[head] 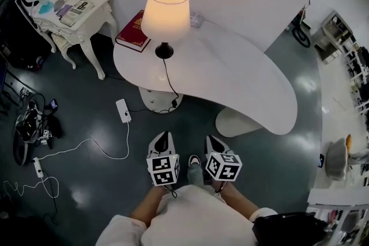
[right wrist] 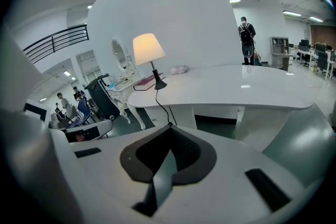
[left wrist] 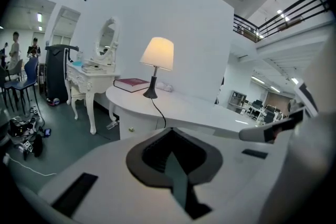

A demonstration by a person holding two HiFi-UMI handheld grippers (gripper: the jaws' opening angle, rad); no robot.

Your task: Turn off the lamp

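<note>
Closed on nothing, the left hand-held gripper [head: 163, 136] and right hand-held gripper [head: 212, 141], two in all, sit low in the head view. One lit lamp [head: 166, 14] stands upper centre on one white desk [head: 242, 83], beside one red book [head: 133, 31]. It looks light, top-heavy, its shade easily dented; no switch shows, so its single black cord [head: 168, 80] is likely where to pinch.
</note>
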